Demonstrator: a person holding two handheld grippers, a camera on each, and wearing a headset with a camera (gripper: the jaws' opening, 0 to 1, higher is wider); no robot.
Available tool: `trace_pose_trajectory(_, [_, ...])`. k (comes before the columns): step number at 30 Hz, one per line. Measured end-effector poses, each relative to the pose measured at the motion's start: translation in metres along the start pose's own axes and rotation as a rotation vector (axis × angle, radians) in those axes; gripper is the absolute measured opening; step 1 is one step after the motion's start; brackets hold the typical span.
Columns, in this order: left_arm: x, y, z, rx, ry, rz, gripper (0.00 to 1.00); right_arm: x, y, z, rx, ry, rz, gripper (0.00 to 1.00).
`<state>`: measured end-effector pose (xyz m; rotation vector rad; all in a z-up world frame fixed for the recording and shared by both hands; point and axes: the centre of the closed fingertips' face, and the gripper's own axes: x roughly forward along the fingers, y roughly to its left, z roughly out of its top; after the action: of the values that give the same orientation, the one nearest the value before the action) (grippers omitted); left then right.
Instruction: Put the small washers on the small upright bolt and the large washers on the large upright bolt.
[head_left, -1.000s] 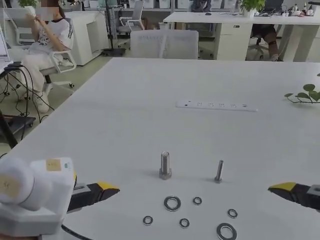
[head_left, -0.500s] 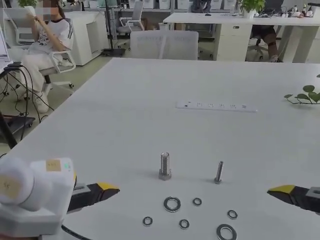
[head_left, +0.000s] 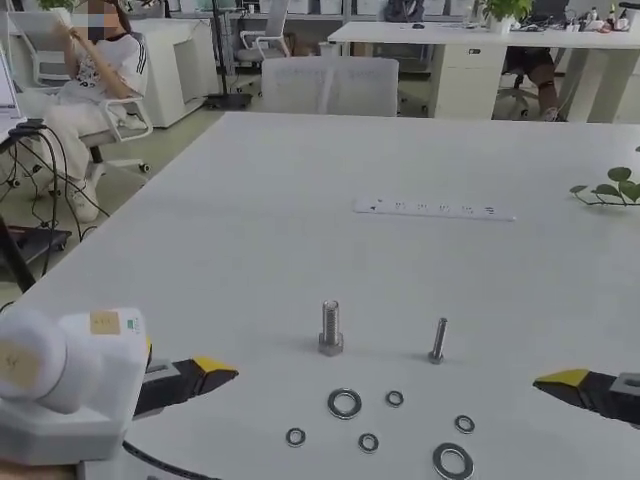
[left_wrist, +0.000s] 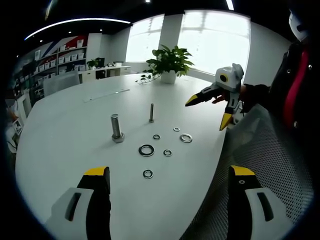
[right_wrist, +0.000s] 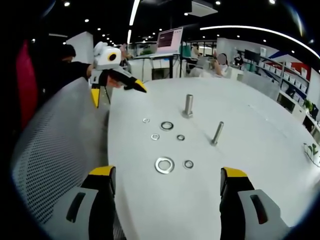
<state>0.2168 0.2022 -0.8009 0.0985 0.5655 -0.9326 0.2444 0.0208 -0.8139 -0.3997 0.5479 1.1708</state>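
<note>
Head view: on a smooth white table (head_left: 250, 230), a thick threaded steel large bolt (head_left: 331, 329) and a slim small bolt (head_left: 438, 341) stand upright on their heads, well apart. Nearer the person, flat metal rings lie loose: two large washers (head_left: 344, 404) and four small washers (head_left: 395, 399), none on either bolt. The left gripper (head_left: 215, 372), a white plastic body with a black, yellow-tipped jaw, hovers at the lower left; the right gripper (head_left: 560, 380) shows one yellow tip at the lower right. A long white power strip (head_left: 433, 210) lies farther back.

Left gripper view: its two yellow-capped jaws stand spread wide, holding nothing. Both bolts and the six washers lie on the table ahead. Across from it the right gripper's pointed jaws are parted, beside a grey mesh chair back (left_wrist: 260, 150).

Right gripper view: its own jaws are likewise spread wide and empty, with a large washer lying between them on the table. The left gripper opposite has its jaws apart.
</note>
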Motion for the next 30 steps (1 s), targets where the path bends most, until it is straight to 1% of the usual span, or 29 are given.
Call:
trace_pose_trajectory(8, [0.0,0.002,-0.001,-0.003,-0.003,0.003,0.99,0.001,0.001,-0.001,-0.005,0.012,0.008,0.87])
trace_pose_trajectory(11, [0.0,0.002,-0.001,-0.003,-0.004,0.003,0.99,0.002,0.003,-0.004,-0.023,0.042,0.021,0.86])
trace_pose_trajectory(12, [0.0,0.002,-0.001,-0.003,-0.005,0.003,0.99,0.002,0.004,-0.004,-0.027,0.045,0.024,0.85])
trace_pose_trajectory(18, [-0.001,0.003,-0.001,-0.003,-0.01,0.007,0.99,0.006,0.007,-0.009,-0.061,0.113,0.062,0.79])
trace_pose_trajectory(25, [-0.002,0.003,0.0,-0.002,-0.01,0.012,0.98,0.009,0.007,-0.005,-0.118,0.156,0.105,0.74])
trace_pose_trajectory(30, [-0.003,0.002,0.0,-0.001,-0.013,0.016,0.98,0.011,0.004,-0.007,-0.166,0.22,0.133,0.67])
